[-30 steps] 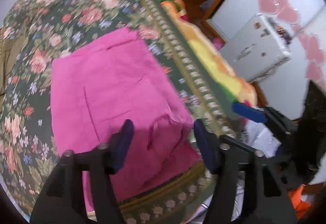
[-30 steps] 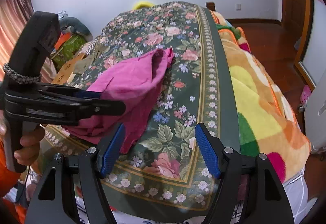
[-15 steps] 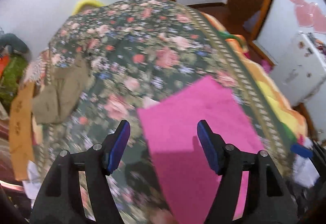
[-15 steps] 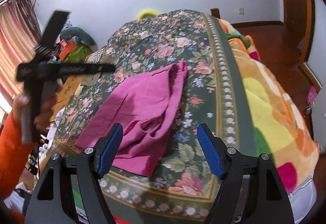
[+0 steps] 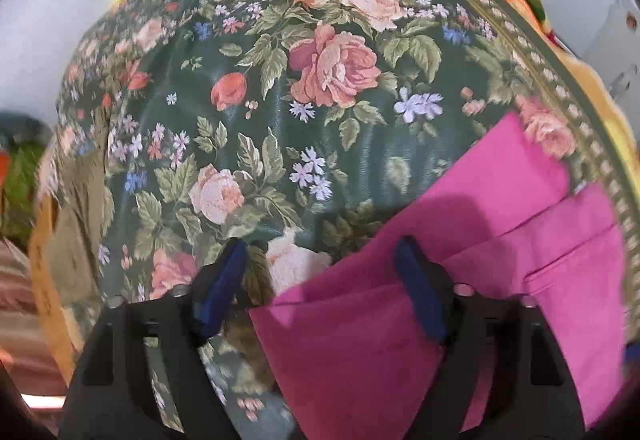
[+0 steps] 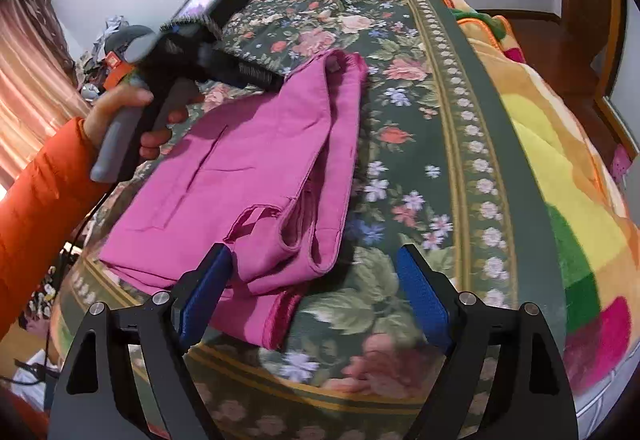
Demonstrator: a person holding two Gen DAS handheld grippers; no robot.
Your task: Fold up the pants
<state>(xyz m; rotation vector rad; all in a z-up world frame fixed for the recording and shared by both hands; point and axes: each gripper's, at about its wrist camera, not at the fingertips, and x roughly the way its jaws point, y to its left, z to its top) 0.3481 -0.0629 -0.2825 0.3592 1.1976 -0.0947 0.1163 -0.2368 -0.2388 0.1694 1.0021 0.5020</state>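
One pair of magenta pants [image 6: 256, 175] lies folded on the floral bedspread [image 6: 420, 143], near its front edge and its bordered right side; the two leg openings face the right gripper [image 6: 316, 292]. There are two grippers, both with fingers spread apart and holding nothing. The left gripper [image 5: 320, 288] hangs low over the far corner of the pants, one blue pad [image 5: 416, 292] above the cloth, the other above the bedspread.

A second ago that gripper sat over the near, waistband end of the pants; since then it has swung up and across to the far end, and the cloth has settled flatter. The right gripper has barely shifted.

An olive garment [image 5: 76, 224] lies at the bedspread's left edge. A striped fleece blanket [image 6: 560, 199] hangs down the right side. The person's orange-sleeved arm [image 6: 36, 195] crosses the left of the right wrist view.
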